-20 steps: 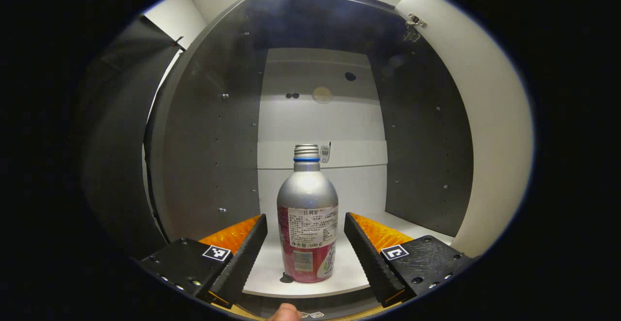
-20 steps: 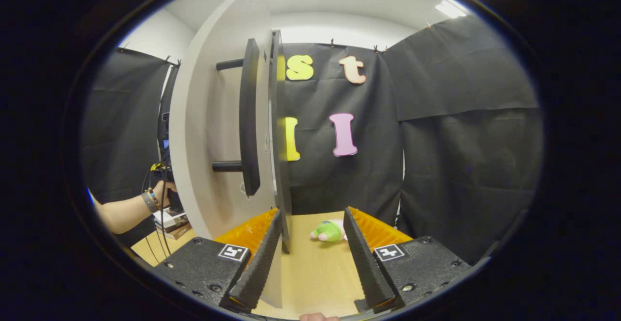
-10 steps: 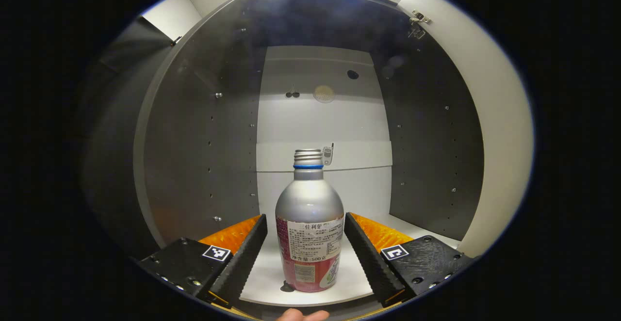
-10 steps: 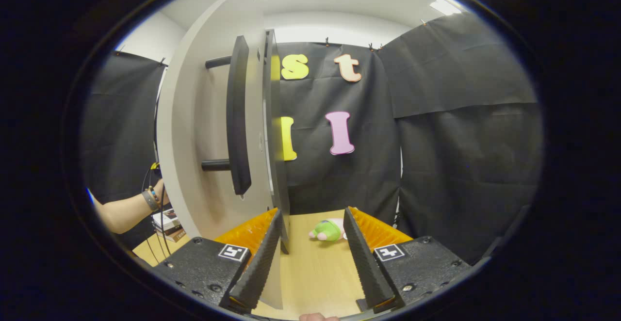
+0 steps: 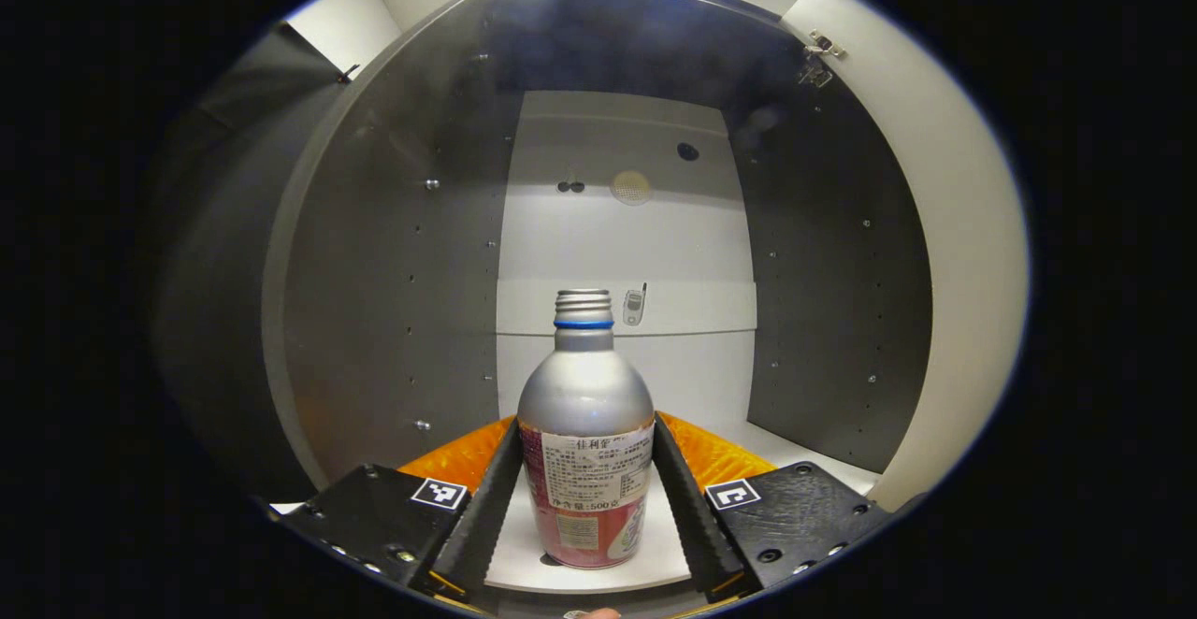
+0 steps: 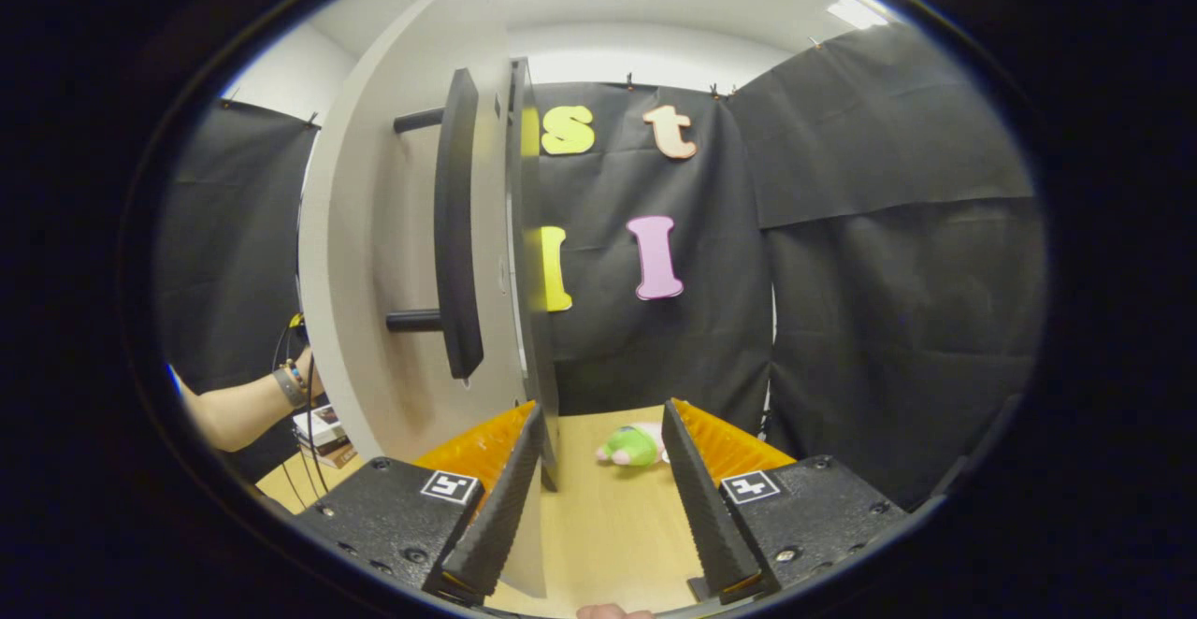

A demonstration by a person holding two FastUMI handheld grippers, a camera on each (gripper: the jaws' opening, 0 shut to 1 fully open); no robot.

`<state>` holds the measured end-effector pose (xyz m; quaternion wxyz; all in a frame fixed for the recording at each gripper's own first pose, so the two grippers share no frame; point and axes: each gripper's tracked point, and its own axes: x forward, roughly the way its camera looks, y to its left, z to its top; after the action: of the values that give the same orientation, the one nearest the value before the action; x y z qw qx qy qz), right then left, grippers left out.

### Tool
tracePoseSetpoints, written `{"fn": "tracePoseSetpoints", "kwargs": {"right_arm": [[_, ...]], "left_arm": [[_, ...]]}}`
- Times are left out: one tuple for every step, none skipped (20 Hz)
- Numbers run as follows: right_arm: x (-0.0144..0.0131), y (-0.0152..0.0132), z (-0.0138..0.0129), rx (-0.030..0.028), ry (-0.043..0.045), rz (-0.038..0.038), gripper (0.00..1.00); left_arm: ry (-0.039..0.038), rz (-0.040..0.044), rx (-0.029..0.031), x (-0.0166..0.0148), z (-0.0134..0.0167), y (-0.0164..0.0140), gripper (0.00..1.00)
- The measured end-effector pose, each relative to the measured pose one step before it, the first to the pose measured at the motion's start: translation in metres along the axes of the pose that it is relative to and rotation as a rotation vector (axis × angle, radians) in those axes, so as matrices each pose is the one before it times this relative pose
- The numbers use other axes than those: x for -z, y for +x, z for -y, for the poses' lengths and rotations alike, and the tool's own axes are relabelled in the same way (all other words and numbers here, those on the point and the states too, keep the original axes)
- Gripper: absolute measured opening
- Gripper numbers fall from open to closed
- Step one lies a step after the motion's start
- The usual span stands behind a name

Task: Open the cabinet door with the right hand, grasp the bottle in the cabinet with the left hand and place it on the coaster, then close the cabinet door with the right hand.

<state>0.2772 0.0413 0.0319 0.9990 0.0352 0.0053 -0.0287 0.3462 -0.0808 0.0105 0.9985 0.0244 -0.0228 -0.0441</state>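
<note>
A silver bottle (image 5: 584, 413) with a red and white label stands upright on the white floor (image 5: 514, 549) of the open cabinet, seen in the left gripper view. My left gripper (image 5: 586, 516) has both fingers pressed against the bottle's lower sides. In the right gripper view the white cabinet door (image 6: 393, 226) stands swung open, seen almost edge-on, with its long dark handle (image 6: 458, 226) facing left. My right gripper (image 6: 598, 507) is open, nothing between its fingers, and its left finger lies close beside the door's lower edge.
The cabinet's dark side walls (image 5: 393, 273) close in on both sides of the bottle, with a hinge (image 5: 823, 44) at the upper right. A green plush toy (image 6: 631, 446) lies on the wooden table (image 6: 608, 525). A person's arm (image 6: 234, 409) and stacked books (image 6: 323, 427) are at the left.
My left gripper has moved in around the bottle and its fingers have closed onto the sides. The right gripper and the door have barely moved.
</note>
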Motion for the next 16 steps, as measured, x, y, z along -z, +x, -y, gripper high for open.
{"fn": "tracePoseSetpoints", "kwargs": {"right_arm": [[0.00124, 0.00003, -0.00015, -0.00294, -0.0006, 0.00002, 0.8], [-0.00028, 0.00045, 0.00029, -0.00117, 0.0007, -0.00087, 0.8], [0.00141, 0.00047, -0.00051, -0.00193, 0.00079, -0.00217, 0.8], [-0.00059, -0.00022, -0.00086, -0.00448, 0.00199, 0.00152, 0.81], [0.00015, 0.00079, -0.00062, -0.00496, 0.00091, 0.00197, 0.8], [0.00025, 0.00009, -0.00037, -0.00392, -0.0009, 0.00053, 0.8], [0.00014, 0.00017, -0.00034, -0.00501, -0.00228, 0.00168, 0.8], [0.00005, 0.00006, 0.00005, -0.00424, -0.00323, 0.00052, 0.8], [0.00106, 0.00041, 0.00007, -0.00421, -0.0037, -0.0004, 0.8], [0.00002, -0.00036, 0.00036, -0.00291, -0.00418, -0.0001, 0.8], [0.00048, 0.00008, 0.00003, -0.00427, -0.00434, 0.0014, 0.8], [-0.00012, -0.00014, 0.00016, -0.00395, -0.00265, 0.00236, 0.8], [0.00055, 0.00033, 0.0004, -0.00154, -0.00298, 0.00409, 0.8], [-0.00014, 0.00025, 0.00048, -0.00002, -0.00125, 0.00226, 0.8], [0.00108, 0.00031, -0.00067, -0.00312, 0.00109, 0.001, 0.8], [-0.0001, -0.00001, -0.00026, -0.00416, 0.00156, 0.00163, 0.8]], "left_arm": [[-0.00861, 0.00427, 0.00071, -0.00319, -0.00139, -0.00291, 0.78], [-0.00688, 0.00886, 0.00455, -0.00297, -0.00074, -0.00433, 0.78], [-0.00089, 0.00855, 0.00048, -0.00363, -0.0021, -0.00384, 0.78], [-0.00026, 0.00621, -0.00027, -0.00215, -0.0025, -0.00424, 0.77], [-0.0001, 0.00756, 0.0007, -0.00242, -0.00226, -0.00545, 0.77], [-0.00019, 0.00641, -0.00176, -0.00213, -0.00252, -0.00542, 0.77], [-0.00091, 0.0041, 0.00057, -0.00101, -0.00275, -0.00615, 0.77], [0.00169, 0.00255, 0.00214, -0.00031, -0.00184, -0.0063, 0.77], [0.00482, 0.0005, 0.00056, 0.00033, -0.0027, -0.00745, 0.78], [0.00361, 0.00148, 0.00103, 0.00024, -0.00236, -0.00749, 0.77], [0.00287, 0.00334, 0.00082, 0.00114, -0.00233, -0.00882, 0.77], [0.00549, -0.00093, 0.00045, 0.00177, -0.00278, -0.00916, 0.77], [0.00711, -0.00273, 0.00029, 0.00306, -0.0026, -0.01071, 0.77], [0.00907, -0.00261, -0.00118, 0.0036, -0.00356, -0.01112, 0.77], [0.0086, -0.00323, -0.00301, 0.0043, -0.00358, -0.01154, 0.77], [0.00678, -0.00311, -0.00479, 0.00557, -0.00327, -0.0122, 0.77]]}}
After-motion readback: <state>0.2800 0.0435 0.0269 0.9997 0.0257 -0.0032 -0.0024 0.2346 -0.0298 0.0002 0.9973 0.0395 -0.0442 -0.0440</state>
